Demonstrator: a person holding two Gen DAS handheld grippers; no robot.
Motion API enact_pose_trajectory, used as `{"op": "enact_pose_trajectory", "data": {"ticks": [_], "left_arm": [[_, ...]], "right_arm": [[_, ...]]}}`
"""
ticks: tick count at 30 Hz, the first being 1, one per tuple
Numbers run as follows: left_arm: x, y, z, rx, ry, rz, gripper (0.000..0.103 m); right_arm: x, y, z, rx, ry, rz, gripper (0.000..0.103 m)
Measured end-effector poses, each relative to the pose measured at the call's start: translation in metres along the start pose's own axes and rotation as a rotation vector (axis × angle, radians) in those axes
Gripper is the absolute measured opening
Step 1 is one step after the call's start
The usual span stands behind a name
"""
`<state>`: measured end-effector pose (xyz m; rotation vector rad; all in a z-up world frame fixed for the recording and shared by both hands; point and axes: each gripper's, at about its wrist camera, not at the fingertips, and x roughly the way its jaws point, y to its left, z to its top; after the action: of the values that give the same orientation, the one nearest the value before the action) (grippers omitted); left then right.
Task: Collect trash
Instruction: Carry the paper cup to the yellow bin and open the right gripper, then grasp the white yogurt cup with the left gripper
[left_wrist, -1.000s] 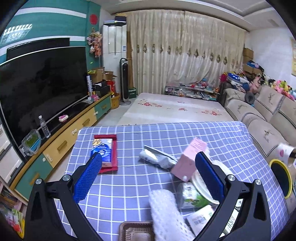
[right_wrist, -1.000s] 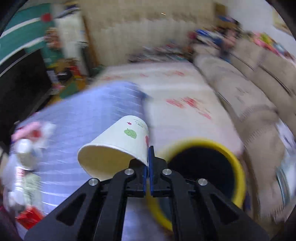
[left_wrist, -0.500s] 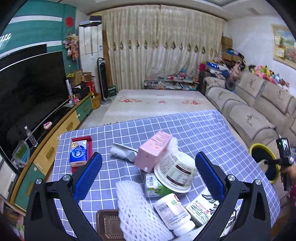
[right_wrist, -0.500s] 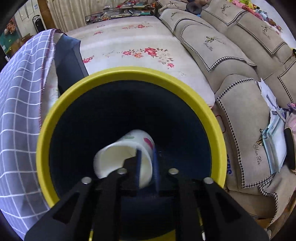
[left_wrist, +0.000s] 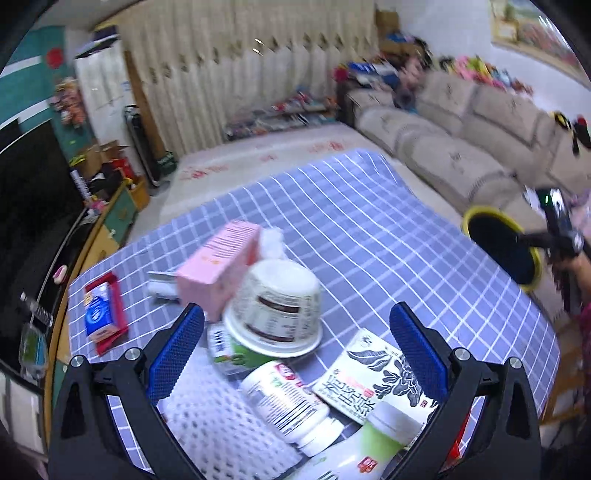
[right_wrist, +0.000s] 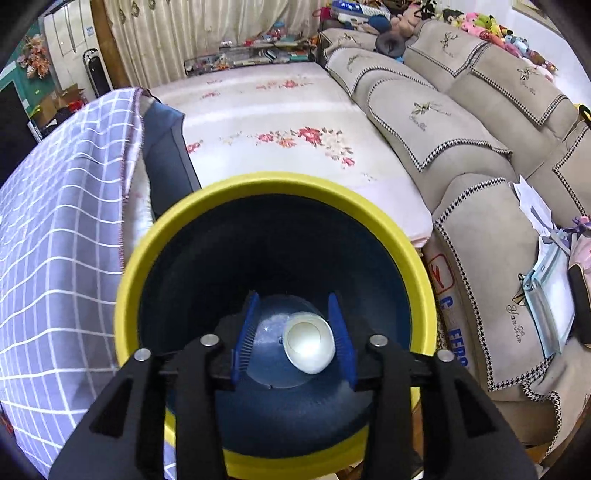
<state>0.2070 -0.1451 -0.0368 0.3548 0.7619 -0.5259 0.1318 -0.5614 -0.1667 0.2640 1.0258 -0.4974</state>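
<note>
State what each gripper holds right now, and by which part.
Nothing. The right gripper is opening over the yellow-rimmed bin; the paper cup lies loose at its bottom. The left gripper is open above the table trash.

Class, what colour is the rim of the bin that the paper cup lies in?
Yellow: the bin rim shows best in the right wrist view.

Each gripper (right_wrist: 291, 334) is matte black with silver screws (blue ribbed pads (left_wrist: 173, 354) inside)

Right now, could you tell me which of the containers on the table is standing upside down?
The white paper tub with the brown label: it rests rim-down beside the pink box, while the white bottle lies on its side.
</note>
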Motion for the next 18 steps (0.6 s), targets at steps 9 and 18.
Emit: {"op": "enact_pose_trajectory", "data": {"ticks": [9,18], "left_arm": [[0.041,-0.017,0.011,0.125,0.096,0.032,0.085],[0.073,-0.015,0.012,0.184,0.147,0.105,0.079]], "right_arm": [[-0.004,0.003,-0.004,0.004,-0.015,0.026,0.045],[-0.003,0.007,-0.006,-0.001,-0.021,0.048,0.046]]}}
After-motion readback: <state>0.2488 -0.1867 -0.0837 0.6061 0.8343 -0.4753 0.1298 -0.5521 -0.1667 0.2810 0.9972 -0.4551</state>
